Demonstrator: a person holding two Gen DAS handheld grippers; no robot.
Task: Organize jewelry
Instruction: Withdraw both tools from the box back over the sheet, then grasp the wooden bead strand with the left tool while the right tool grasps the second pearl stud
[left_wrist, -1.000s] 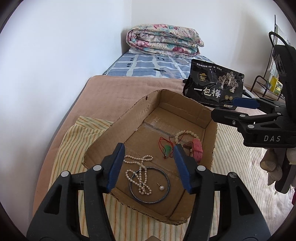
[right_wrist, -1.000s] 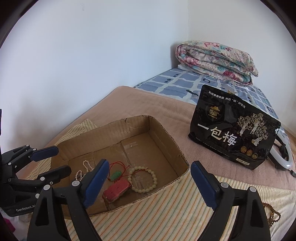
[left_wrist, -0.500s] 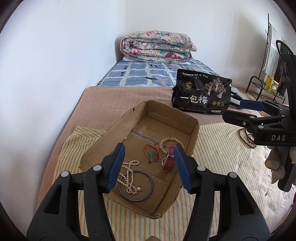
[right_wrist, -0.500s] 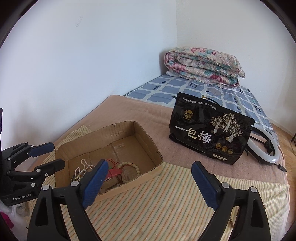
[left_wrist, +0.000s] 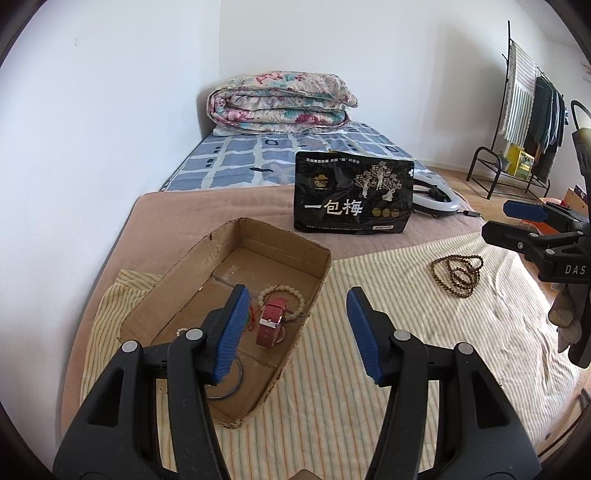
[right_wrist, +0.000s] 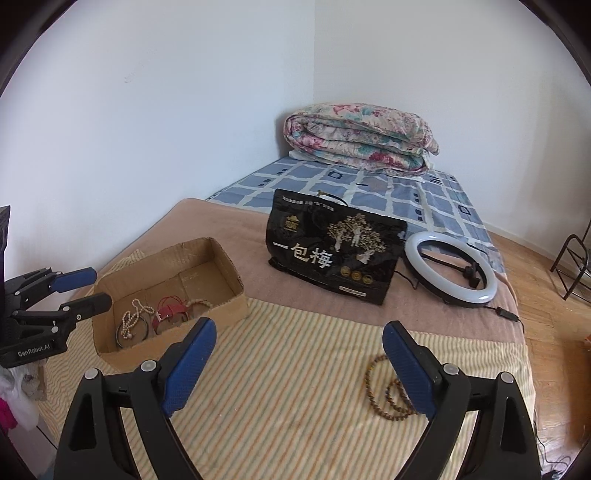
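Most pieces already lay in the box (right_wrist: 225, 284) near the bed's left edge: pearls (right_wrist: 129, 321), watch (left_wrist: 271, 321), bangle (left_wrist: 225, 384). One bead string (left_wrist: 458, 273) remained on the striped cloth (left_wrist: 369, 332), toward the right edge. Left gripper (left_wrist: 295, 332) and right gripper (right_wrist: 299, 363) were spread, empty.

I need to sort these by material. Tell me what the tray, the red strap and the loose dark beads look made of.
Tray: corrugated cardboard, matte brown, with ragged cut edges.
Red strap: probably leather or an imitation, slightly grained, with a silvery metal buckle.
Dark beads on the striped cloth: likely wood or seed, brown and low-gloss; too small to tell for sure.
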